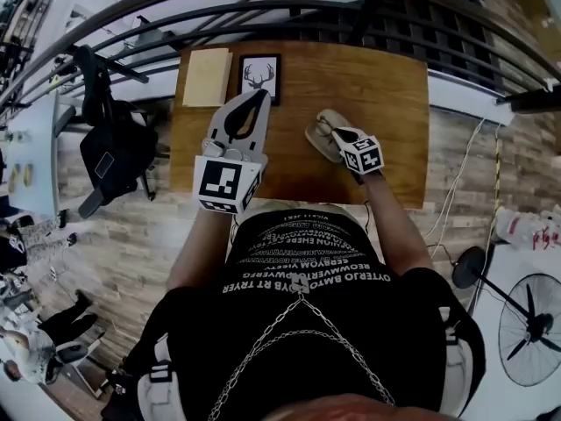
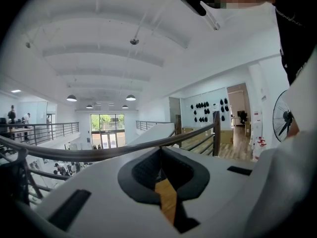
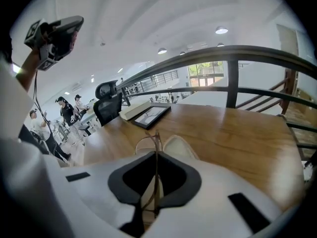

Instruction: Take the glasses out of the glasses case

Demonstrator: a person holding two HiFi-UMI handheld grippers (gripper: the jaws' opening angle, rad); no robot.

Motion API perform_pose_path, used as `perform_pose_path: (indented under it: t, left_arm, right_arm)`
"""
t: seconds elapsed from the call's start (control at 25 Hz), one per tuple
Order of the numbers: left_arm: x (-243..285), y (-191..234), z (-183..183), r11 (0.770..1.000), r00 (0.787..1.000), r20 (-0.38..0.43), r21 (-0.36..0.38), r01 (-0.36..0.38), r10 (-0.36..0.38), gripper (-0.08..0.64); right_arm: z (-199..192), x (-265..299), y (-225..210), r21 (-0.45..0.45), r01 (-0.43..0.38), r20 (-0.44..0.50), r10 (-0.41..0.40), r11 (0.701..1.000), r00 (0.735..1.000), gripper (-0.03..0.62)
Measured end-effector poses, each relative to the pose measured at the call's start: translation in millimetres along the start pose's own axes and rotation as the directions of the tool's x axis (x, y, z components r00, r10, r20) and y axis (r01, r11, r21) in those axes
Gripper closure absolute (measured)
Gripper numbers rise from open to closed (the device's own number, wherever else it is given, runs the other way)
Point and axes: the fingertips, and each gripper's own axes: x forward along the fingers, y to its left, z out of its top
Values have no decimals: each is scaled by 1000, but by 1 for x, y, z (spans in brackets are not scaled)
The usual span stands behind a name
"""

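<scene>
right gripper view shows your right gripper (image 3: pixel 156 157) clamped on the thin glasses (image 3: pixel 147 144), held just above the open glasses case (image 3: pixel 181 148), so removal looks nearly done, with only setting them down beside the case left.

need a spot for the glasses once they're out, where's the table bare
The table is barest right of the glasses case, out to the right edge. A smaller free strip lies between the framed deer picture and the case. The back left corner is crowded: book and picture side by side, left gripper over that side.
</scene>
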Motion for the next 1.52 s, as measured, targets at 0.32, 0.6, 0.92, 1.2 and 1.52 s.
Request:
perform_pose_path:
  t: [0.32, 0.6, 0.92, 1.2, 1.52]
  left_arm:
    - [-7, -13, 9, 1000, 1000, 23, -9, -3, 3, 532]
    - [-7, -25, 15, 1000, 999, 44, -15, 4, -4, 532]
    - [-5, -34, 19, 1000, 998, 55, -15, -2, 3, 532]
    - [-5, -44, 23, 1000, 998, 65, -17, -5, 6, 532]
    - [-12, -53, 25, 1000, 997, 72, -21, -17, 18, 532]
  right_arm:
    - [39, -46, 19, -26, -17, 110, 20, 1000, 994, 565]
    - [79, -89, 39, -59, -29, 221, 41, 998, 975, 565]
    - [126, -137, 53, -103, -24, 341, 58, 994, 938, 565]
    - [162, -177, 65, -165, 22, 436, 53, 986, 898, 565]
    - [194, -216, 80, -222, 55, 514, 69, 973, 855, 565]
